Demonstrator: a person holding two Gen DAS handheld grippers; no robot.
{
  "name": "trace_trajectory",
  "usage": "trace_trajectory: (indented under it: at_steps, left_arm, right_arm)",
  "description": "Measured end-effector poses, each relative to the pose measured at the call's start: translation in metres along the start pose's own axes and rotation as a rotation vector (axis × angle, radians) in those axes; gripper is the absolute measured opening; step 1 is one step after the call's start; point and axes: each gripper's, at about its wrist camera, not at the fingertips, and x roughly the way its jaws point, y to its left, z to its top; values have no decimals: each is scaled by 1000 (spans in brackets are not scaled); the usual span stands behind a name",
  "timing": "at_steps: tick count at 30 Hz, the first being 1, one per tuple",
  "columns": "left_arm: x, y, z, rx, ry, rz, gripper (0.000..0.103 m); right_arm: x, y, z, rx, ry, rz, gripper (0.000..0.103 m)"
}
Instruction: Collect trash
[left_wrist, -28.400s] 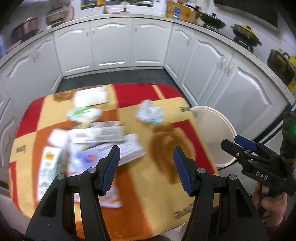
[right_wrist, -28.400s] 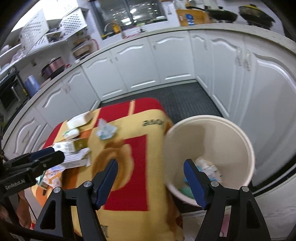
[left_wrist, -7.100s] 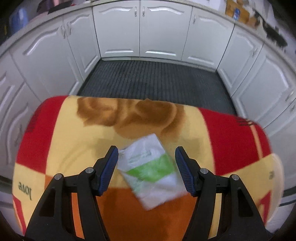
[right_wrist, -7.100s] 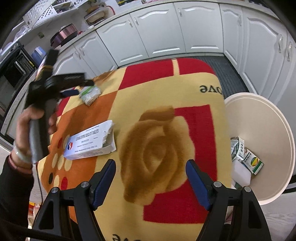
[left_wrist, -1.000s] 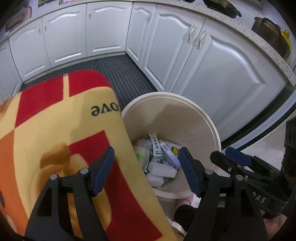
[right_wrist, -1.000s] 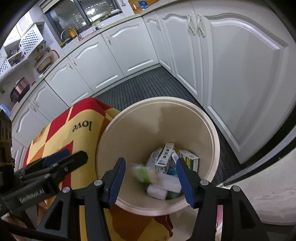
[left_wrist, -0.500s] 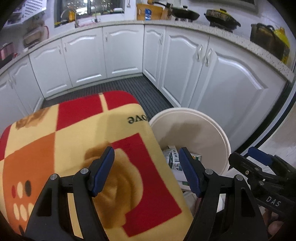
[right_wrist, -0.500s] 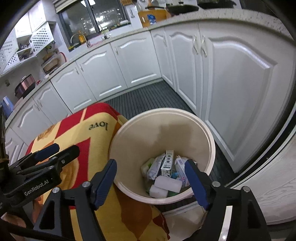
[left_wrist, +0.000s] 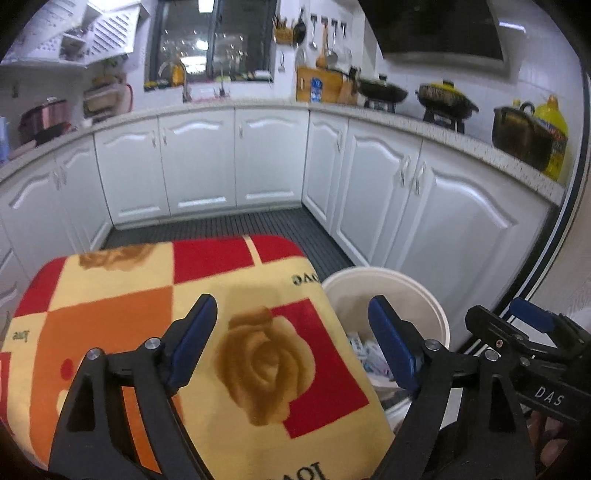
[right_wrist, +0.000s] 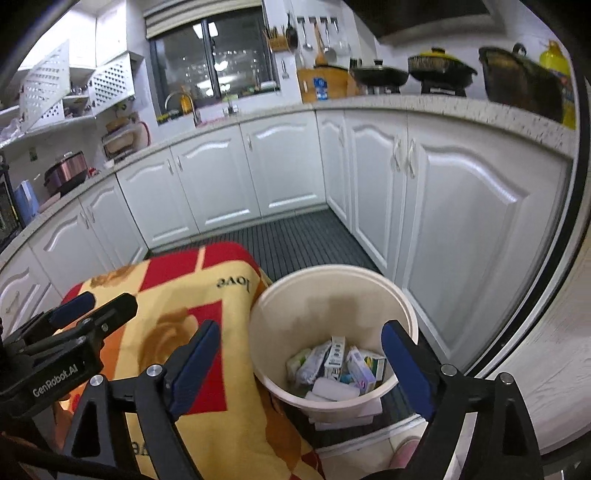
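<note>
A cream round bin (right_wrist: 404, 314) stands on the floor right of the blanket-covered table (right_wrist: 184, 306); several cartons and packets (right_wrist: 338, 363) lie in its bottom. My right gripper (right_wrist: 301, 349) hangs above the bin's near rim, jaws opening, nothing between them. My left gripper (left_wrist: 291, 332) is over the table's right end, jaws opening too, with only blanket and bin (left_wrist: 424, 295) beyond. Each gripper shows in the other's view: the left (right_wrist: 79, 314), the right (left_wrist: 517, 321). No loose trash shows on the blanket (left_wrist: 147, 291).
White kitchen cabinets (left_wrist: 369, 184) ring the space, with a dark ribbed floor mat (left_wrist: 229, 225) between them and the table. Pots and a yellow jug (left_wrist: 550, 133) stand on the counter at right. A pink slipper (right_wrist: 404, 454) shows by the bin's base.
Both grippers have lifted and tilted up from looking down into the bin, so the counters and window now show. Both pairs of jaws stand wider apart than a second ago.
</note>
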Motion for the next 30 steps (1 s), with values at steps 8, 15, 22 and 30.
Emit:
trace_trajectory:
  at_steps: [8, 15, 22, 30]
  left_arm:
    - [-33, 7, -1, 37, -67, 18, 84]
    - [-57, 11, 0, 26, -133, 14, 84]
    - [-66, 14, 2, 20, -160, 25, 84]
    - [-69, 17, 1, 5, -162, 26, 84]
  right_arm:
    - [-30, 12, 1, -6, -90, -4, 95]
    - [-46, 21, 3, -25, -135, -15, 98]
    - [-53, 26, 3, -31, -148, -22, 98]
    - [-59, 32, 4, -46, -159, -29, 98]
